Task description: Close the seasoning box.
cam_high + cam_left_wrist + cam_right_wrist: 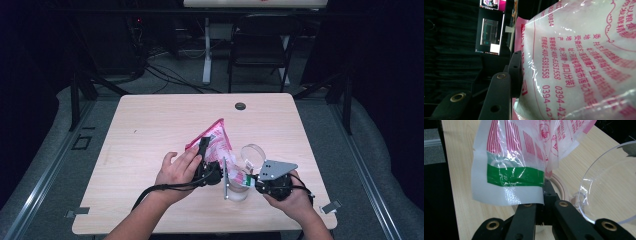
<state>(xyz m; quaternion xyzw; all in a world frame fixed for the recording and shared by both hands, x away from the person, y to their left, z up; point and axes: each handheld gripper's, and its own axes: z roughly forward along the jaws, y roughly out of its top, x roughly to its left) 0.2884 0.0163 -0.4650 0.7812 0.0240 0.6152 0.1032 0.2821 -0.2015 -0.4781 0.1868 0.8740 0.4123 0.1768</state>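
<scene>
1. Crinkled plastic film of the pink-and-white printed bag [579,57] lies closest to the lens in the left gripper view, bulging against the black jaws there, with rows of pink print and phone numbers across its face.

2. That bag is held off the table [150,130] between the two hands, its pink top corner pointing up and away from the person in the high view, its lower end hanging over a clear glass jar [238,187].

3. The left gripper [204,157] is clamped on the bag partway up its body; the jaws stand part-open around the filled, rounded bulk, the film pressed against one pad.

4. The right gripper [541,206] is pinched fully closed on the bag's lower edge, just below the green band [515,176], where the film is flat and doubled.

5. A clear round lid [610,185] sits just beside the right gripper, and the jar's rim shows under the hanging corner.

6. Handling, as a judgement: the bag looks soft and slippery, with loose contents that will shift as it tilts. It has no stiffness of its own, so it will sag wherever it is unsupported.

7. Best holds: the flat sealed edge for a firm pinch, and the filled middle for bearing the weight. Squeezing the middle hard risks pushing contents out suddenly.

8. The jar is probably glass and light, so it could tip if the bag drags on it.
</scene>
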